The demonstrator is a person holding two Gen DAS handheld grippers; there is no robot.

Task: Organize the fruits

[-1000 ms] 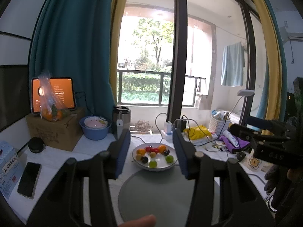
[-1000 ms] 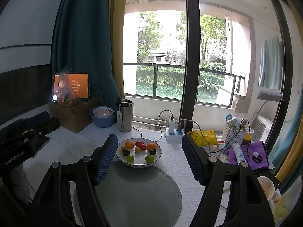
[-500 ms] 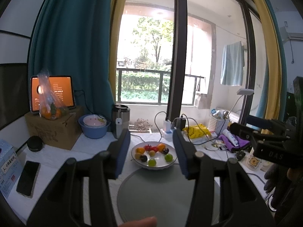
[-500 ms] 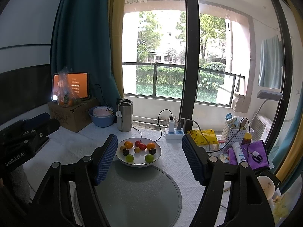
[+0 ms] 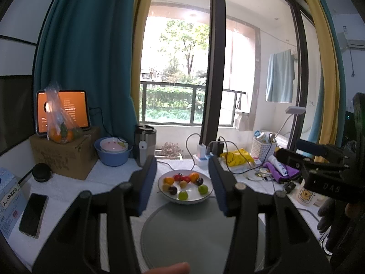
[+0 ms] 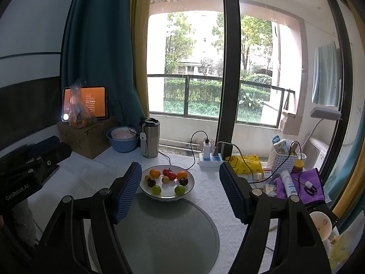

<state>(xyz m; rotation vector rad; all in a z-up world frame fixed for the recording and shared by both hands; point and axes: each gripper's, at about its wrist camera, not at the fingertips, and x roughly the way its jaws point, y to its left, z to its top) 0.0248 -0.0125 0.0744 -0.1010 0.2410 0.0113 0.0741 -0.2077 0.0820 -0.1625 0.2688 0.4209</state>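
Note:
A white plate (image 5: 184, 202) (image 6: 167, 193) sits mid-table, just beyond a round grey mat (image 5: 200, 233) (image 6: 164, 233). On it lie several small fruits: oranges (image 6: 155, 172), red ones (image 6: 171, 175), dark plums (image 6: 151, 182), two green ones (image 6: 179, 190) and a yellow one. My left gripper (image 5: 182, 171) hovers over the mat, open, short of the plate, with nothing between its blue pads (image 5: 148, 182). In the right wrist view my right gripper (image 6: 180, 169) hangs the same way, open wider and empty, its pads (image 6: 232, 194) framing the plate.
At the back left stand a cardboard box (image 5: 66, 157) bearing a lit tablet and a bag of oranges, a blue bowl (image 5: 113, 153) and a steel tumbler (image 6: 150, 138). A phone (image 5: 33, 214) lies left. Power strip (image 6: 209, 158), white basket (image 6: 282, 159), purple cloth and cables crowd the right.

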